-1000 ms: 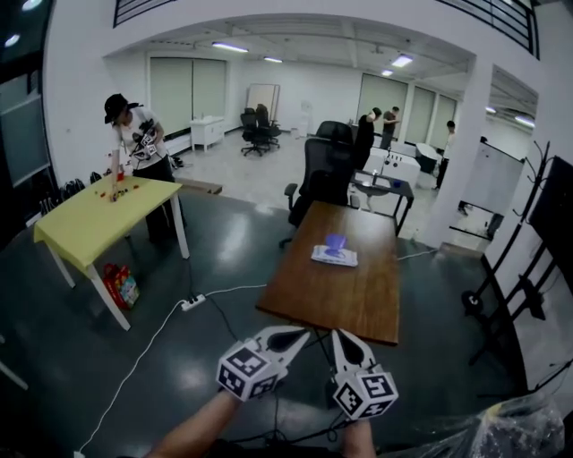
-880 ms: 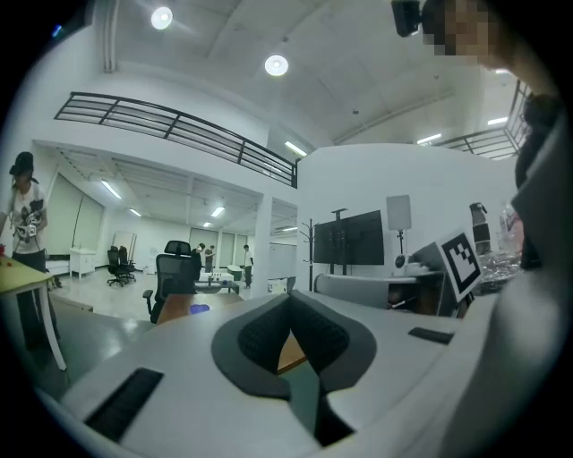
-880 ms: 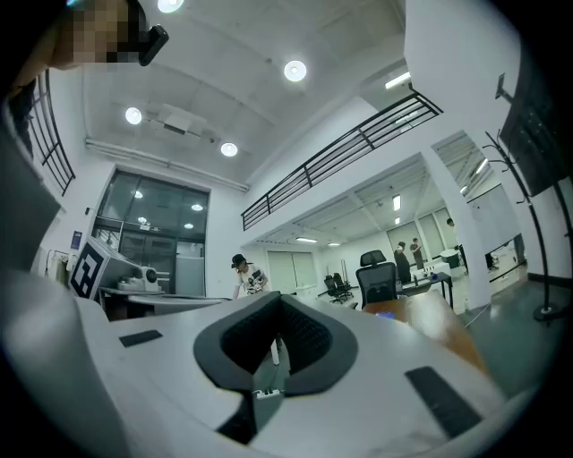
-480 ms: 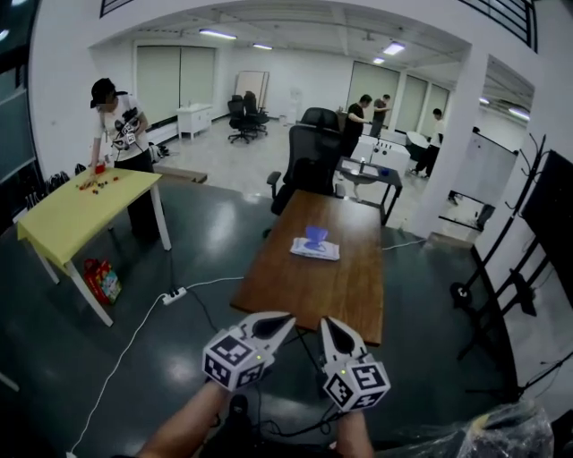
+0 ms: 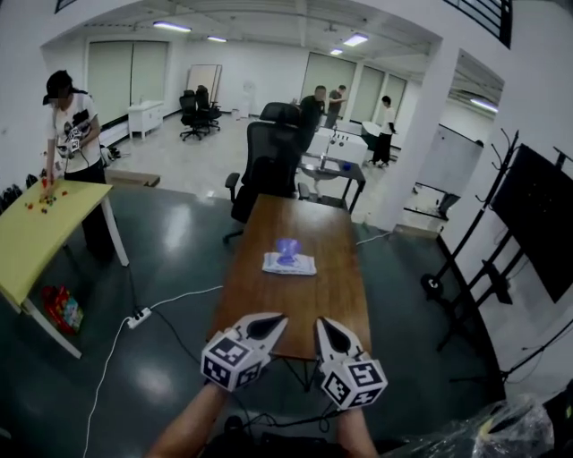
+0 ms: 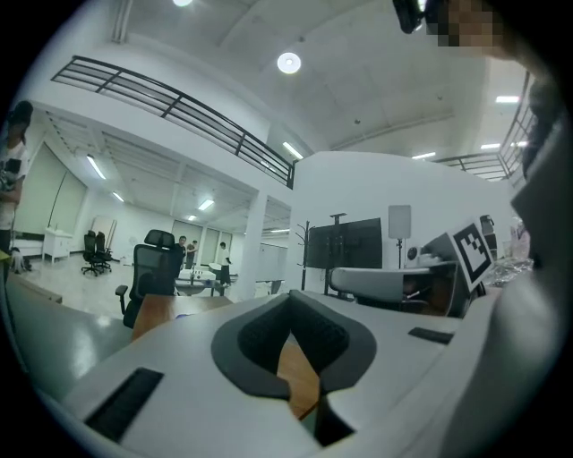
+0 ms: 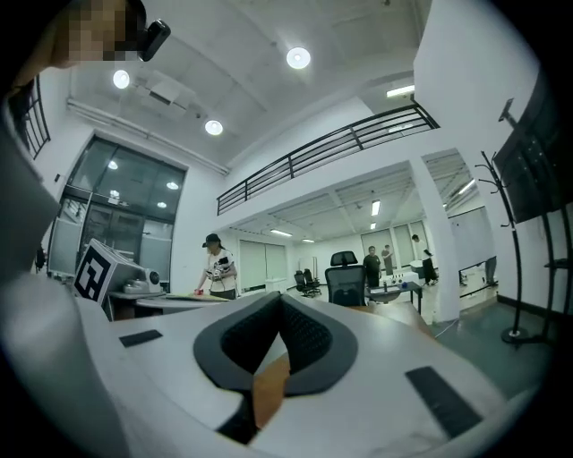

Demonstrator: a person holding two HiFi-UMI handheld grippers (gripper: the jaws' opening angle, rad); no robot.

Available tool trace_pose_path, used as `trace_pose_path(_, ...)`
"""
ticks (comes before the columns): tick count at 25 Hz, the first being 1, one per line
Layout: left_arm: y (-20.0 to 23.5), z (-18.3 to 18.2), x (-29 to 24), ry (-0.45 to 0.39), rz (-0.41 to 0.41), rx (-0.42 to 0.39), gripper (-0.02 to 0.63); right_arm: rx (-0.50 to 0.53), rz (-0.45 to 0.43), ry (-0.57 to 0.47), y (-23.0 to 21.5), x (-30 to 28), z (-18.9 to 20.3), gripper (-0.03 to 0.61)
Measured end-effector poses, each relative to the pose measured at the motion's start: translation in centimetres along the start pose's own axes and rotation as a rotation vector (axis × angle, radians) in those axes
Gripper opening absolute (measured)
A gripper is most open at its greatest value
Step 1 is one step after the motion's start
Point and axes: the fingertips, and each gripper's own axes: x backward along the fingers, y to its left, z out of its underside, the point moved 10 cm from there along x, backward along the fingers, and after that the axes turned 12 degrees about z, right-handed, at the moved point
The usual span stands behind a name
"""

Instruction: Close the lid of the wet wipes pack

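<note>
One wet wipes pack (image 5: 289, 263) on brown table (image 5: 309, 300); chair (image 5: 269, 159) beyond

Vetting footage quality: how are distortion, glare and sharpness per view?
Head view: fisheye bows straight edges, ceiling strip lights glare on the glossy dark floor, the white wet wipes pack looks soft. Left and right gripper views: black circular vignette, blooming round ceiling lamp.

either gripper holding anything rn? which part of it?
Nothing held. The left gripper and right gripper both have their fingers closed on nothing, short of the table. The wet wipes pack lies there untouched, lid up.
</note>
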Motion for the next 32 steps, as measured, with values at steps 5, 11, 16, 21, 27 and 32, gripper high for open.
trace_pose_path(5, 5.9, -0.3, -1.0, -0.003, 0.044, 0.019, 0.003, 0.008, 0.072, 0.014, 0.7, -4.6, -0.2, 0.011)
trace_pose_path(11, 10.7, -0.6, -2.8, -0.003, 0.067, 0.031, 0.003, 0.022, 0.100, 0.026, 0.2, -9.4, -0.2, 0.011)
trace_pose_path(16, 14.5, -0.3, -4.8, 0.005, 0.044, 0.037, 0.003, 0.045, 0.081, 0.061, -1.5, -13.7, 0.1, 0.011)
trace_pose_path(21, 18.2, 0.0, -7.6, 0.029, -0.004, 0.034, 0.003, 0.062, 0.066, 0.083, -4.8, -18.8, 0.6, 0.012)
trace_pose_path(27, 22.8, 1.0, -11.9, 0.098, -0.081, 0.035, 0.003, 0.084, 0.013, 0.155, -10.0, -26.1, 2.4, 0.011)
trace_pose_path(32, 27.2, 2.2, -16.6, 0.179, -0.129, 0.024, 0.003, 0.081, -0.010, 0.268, -14.6, -31.3, 5.8, 0.011)
